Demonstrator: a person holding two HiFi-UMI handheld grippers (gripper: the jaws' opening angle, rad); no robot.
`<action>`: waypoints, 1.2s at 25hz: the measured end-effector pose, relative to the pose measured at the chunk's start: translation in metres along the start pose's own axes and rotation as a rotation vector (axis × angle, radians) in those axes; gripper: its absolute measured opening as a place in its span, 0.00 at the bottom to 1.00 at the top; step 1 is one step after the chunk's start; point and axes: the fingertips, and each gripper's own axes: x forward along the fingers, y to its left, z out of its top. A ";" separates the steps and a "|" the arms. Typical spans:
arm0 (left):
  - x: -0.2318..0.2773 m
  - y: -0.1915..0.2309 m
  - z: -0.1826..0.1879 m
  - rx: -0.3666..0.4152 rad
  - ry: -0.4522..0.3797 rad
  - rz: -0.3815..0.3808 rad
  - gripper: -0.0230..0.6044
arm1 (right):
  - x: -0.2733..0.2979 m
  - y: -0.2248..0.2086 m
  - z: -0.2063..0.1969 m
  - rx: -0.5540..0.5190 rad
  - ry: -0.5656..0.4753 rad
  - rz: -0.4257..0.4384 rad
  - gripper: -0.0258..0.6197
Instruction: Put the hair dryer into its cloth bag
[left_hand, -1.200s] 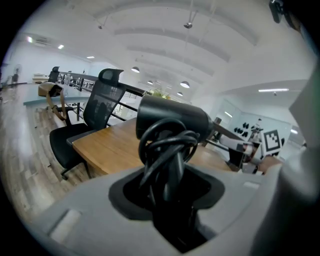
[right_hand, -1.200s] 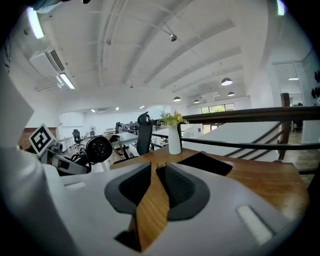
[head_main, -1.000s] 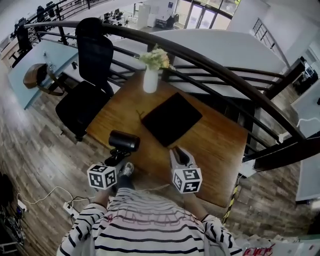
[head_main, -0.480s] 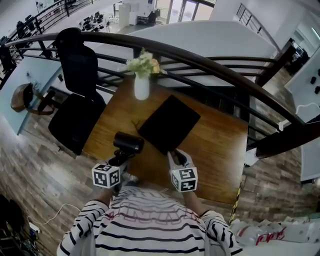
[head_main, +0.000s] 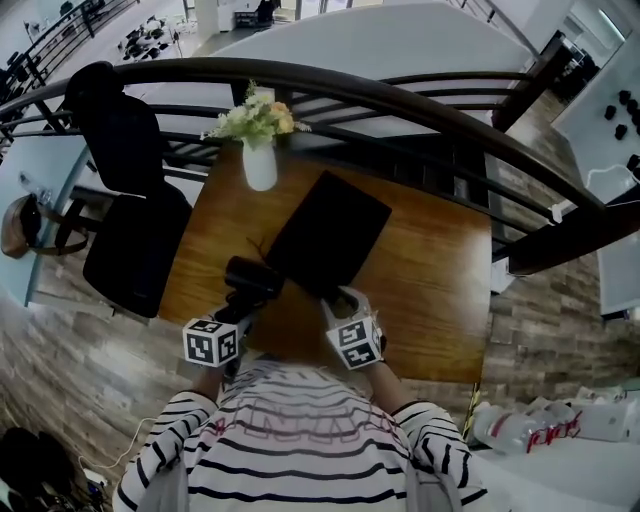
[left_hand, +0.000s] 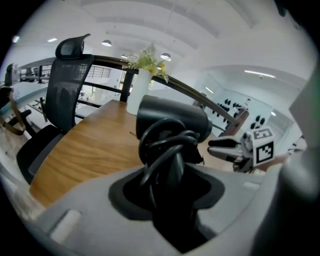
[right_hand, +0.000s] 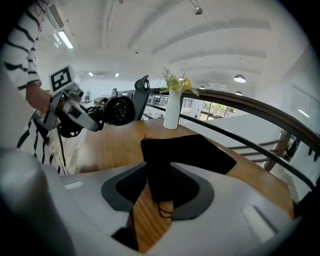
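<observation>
Your left gripper (left_hand: 167, 192) clamps the cord-wrapped handle of the black hair dryer (left_hand: 172, 120); your right gripper (right_hand: 157, 192), jaws just opening wide, straddles a corner of the flat black cloth bag (right_hand: 192, 152).

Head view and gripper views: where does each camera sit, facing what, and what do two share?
Head view: on the head, steeply down onto table; striped shirt, left claw, right claw show.
Left gripper view: along left claw, shut on hair dryer; faces vase.
Right gripper view: along right claw, jaws just opening, cloth bag corner between.
Shared: gripper views both show vase.
</observation>
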 end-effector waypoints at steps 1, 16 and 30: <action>0.003 0.002 -0.001 0.003 0.009 -0.003 0.31 | 0.007 0.001 -0.005 -0.034 0.025 0.007 0.26; 0.031 0.032 -0.024 0.078 0.187 -0.035 0.31 | 0.079 0.006 -0.051 -0.228 0.247 0.094 0.24; 0.042 0.031 -0.036 0.087 0.251 -0.054 0.31 | 0.082 -0.003 -0.044 -0.096 0.204 0.136 0.17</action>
